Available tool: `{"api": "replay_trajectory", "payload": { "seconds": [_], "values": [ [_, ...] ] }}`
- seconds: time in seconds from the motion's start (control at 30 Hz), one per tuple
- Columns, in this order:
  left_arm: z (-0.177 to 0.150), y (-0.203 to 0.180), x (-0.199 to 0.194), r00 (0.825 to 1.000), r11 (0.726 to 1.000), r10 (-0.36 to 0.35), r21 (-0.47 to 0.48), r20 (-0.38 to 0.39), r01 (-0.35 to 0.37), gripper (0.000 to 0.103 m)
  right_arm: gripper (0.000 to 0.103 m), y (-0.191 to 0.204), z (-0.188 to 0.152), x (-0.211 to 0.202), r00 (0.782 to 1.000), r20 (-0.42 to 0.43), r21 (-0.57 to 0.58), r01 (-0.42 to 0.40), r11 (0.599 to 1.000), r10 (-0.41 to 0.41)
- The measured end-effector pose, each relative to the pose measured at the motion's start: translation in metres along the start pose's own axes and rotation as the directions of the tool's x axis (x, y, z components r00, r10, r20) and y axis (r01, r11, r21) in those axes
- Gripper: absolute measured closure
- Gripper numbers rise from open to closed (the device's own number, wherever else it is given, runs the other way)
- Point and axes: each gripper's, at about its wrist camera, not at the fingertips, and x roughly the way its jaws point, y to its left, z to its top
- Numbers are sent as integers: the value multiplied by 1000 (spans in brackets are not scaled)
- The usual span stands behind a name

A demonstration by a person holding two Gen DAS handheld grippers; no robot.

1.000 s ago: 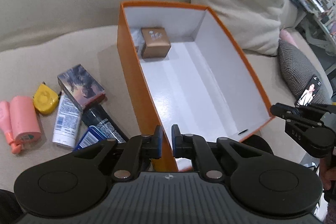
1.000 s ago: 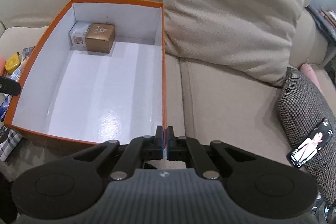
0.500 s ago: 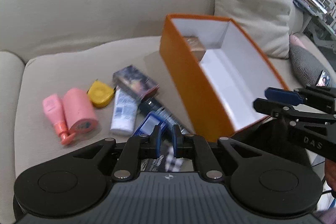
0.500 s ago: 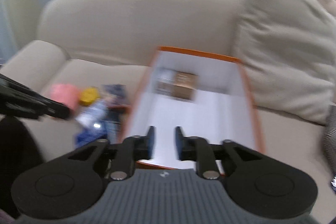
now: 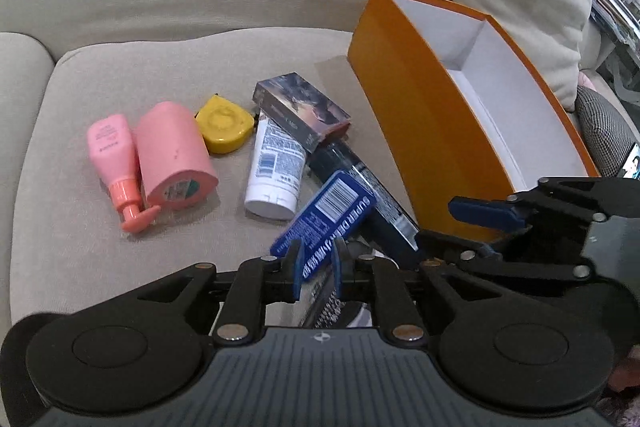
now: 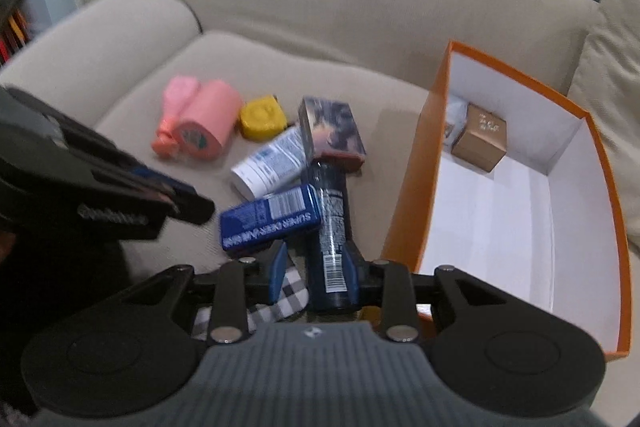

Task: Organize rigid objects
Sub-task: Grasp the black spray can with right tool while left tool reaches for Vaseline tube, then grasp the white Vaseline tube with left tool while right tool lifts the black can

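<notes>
Both views are taken from above, angled steeply down onto the seat of a beige fabric sofa (image 5: 168,59), with the open orange cardboard box with a white inside (image 5: 420,131) used here as landmark.

The left wrist view is set left of the box and near its front corner; the box's outer left wall is seen, its floor mostly hidden.

The right wrist view is set closer to the box's front edge, so its white floor (image 6: 496,219) is looked into.

Shared by both views are the box, the sofa seat left of it, and the loose items lying there, including a flat blue tin (image 5: 326,223) (image 6: 270,223).
</notes>
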Motion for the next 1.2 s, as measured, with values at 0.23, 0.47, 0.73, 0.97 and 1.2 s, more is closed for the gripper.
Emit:
{"api": "replay_trajectory", "payload": {
  "seconds": [0.23,0.47,0.73,0.97,1.2],
  "values": [
    [13,15,21,1000,1000,-13,-4,-19,13,86,73,13,20,40,992,-68,-180,91,980,-104],
    [19,28,38,999,1000,-17,-5,-44,17,86,73,20,24,77,978,-147,-285,100,953,-147],
    [22,35,46,999,1000,-6,-12,-46,6,84,64,26,32,96,974,-188,-294,70,953,-130],
    [31,42,45,1000,1000,-1,-14,-27,0,74,61,19,39,109,971,-209,-237,67,969,-118],
    [45,32,45,999,997,15,72,-28,-13,63,62,13,45,88,981,-168,-196,58,979,-92]
  ]
}}
